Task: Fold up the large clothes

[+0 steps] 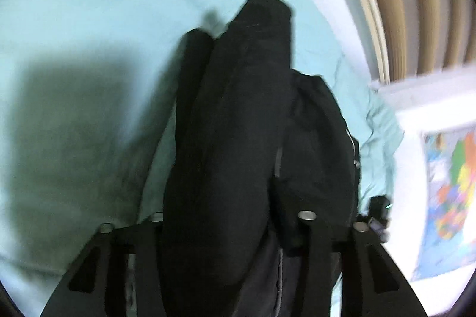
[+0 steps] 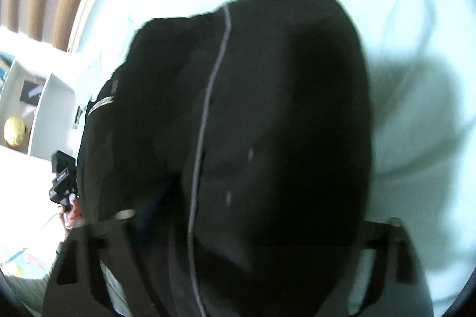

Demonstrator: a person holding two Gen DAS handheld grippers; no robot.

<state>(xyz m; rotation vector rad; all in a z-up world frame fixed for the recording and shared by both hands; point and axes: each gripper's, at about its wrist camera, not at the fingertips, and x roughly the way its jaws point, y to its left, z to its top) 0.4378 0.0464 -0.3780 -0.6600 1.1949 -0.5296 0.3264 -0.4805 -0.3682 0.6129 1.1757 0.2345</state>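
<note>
A bulky black garment (image 1: 238, 108) with a thin grey zip line lies bunched lengthwise over a pale teal bed sheet (image 1: 89, 4). My left gripper (image 1: 232, 215) has the bundle packed between its fingers, and the cloth presses against both. In the right wrist view the same garment (image 2: 282, 108) fills most of the picture. There it spans the whole gap of my right gripper (image 2: 258, 217) from finger to finger and hides the tips. The two grippers hold the bundle side by side at its near end.
Beige padded slats (image 1: 416, 4) run along the bed's far side. Off the bed stands a white shelf (image 2: 44, 96) with a yellow ball (image 2: 15, 131), and a bright multicoloured sheet (image 1: 452, 183) lies on a white surface. A hand shows beside the garment (image 2: 73, 212).
</note>
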